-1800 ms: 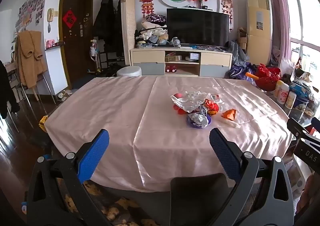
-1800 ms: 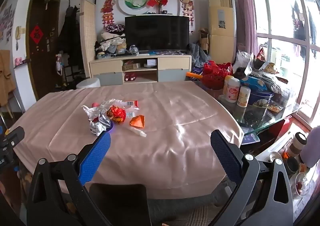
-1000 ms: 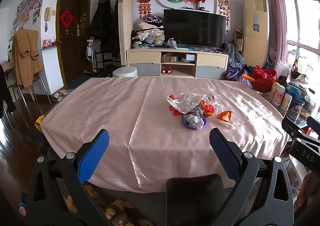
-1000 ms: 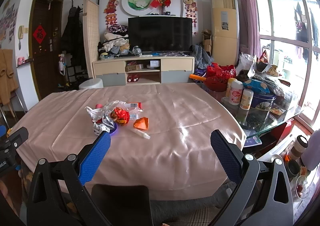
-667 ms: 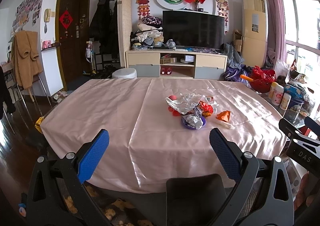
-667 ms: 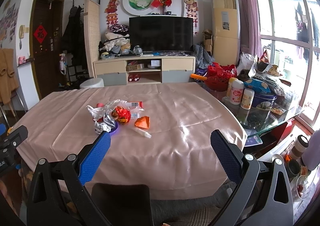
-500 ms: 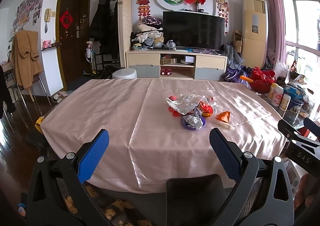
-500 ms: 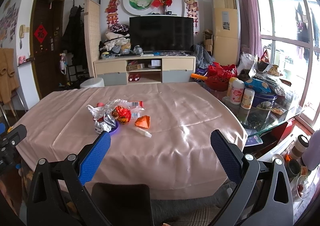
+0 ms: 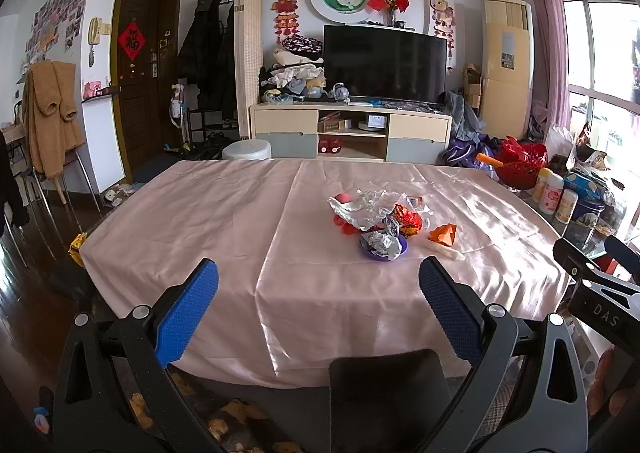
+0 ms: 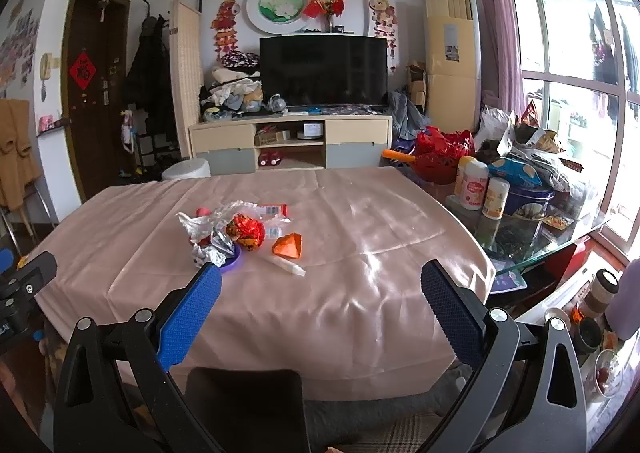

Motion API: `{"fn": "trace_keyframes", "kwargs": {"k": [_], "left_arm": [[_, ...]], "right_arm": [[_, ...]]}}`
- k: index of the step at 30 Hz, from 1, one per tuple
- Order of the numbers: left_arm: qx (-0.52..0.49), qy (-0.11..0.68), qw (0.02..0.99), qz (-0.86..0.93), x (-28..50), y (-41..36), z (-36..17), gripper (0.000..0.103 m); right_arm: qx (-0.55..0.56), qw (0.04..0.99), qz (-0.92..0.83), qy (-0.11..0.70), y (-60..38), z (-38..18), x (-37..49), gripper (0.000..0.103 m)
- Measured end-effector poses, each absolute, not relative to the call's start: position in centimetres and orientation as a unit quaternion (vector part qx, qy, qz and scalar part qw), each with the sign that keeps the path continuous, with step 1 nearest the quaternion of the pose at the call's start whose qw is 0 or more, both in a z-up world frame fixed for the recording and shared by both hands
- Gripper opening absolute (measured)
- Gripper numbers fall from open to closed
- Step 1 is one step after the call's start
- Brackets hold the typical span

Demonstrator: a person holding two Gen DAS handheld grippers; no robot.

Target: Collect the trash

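Pink tablecloth, blue fingers

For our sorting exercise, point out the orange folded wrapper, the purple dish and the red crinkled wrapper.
orange folded wrapper [image 10: 288, 245], right wrist view, its top face.
purple dish [image 9: 400, 253], left wrist view, its right rim.
red crinkled wrapper [image 10: 246, 231], right wrist view, its middle.
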State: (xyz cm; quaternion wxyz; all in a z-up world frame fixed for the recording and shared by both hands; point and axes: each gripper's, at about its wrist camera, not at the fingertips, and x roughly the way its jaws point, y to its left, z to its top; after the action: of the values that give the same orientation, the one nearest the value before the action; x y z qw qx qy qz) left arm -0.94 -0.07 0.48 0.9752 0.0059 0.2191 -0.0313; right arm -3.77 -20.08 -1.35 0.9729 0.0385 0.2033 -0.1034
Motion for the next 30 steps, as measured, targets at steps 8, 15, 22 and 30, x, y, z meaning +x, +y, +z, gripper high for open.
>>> {"fn": "trace_keyframes", "kwargs": {"k": [8,15,22,30], "left_arm": [[0.004,0.213,0.976,-0.035,-1.44,-0.19,0.62,0.095],[0.004,0.214,0.976,-0.040,-1.56,-0.27,0.46,0.095],[0.001,0.213,0.976,-0.042,-1.71,-0.33,0.48,0.095],[-0.001,0.215,0.976,-0.043,-1.65,-0.52,0.47,0.095]], "right_arm": [[0.045,0.974,-0.099,0.201,-20.26,-1.51,-4.01,0.100],[0.046,0.974,-0.096,0.200,-20.21,-1.56,-4.08,0.100],[0.050,0.974,-0.097,0.200,-20.41,-1.66,-4.08,0.100],[0.052,0.974,-0.095,0.201,-20.52,-1.75,-3.92,0.100]]}}
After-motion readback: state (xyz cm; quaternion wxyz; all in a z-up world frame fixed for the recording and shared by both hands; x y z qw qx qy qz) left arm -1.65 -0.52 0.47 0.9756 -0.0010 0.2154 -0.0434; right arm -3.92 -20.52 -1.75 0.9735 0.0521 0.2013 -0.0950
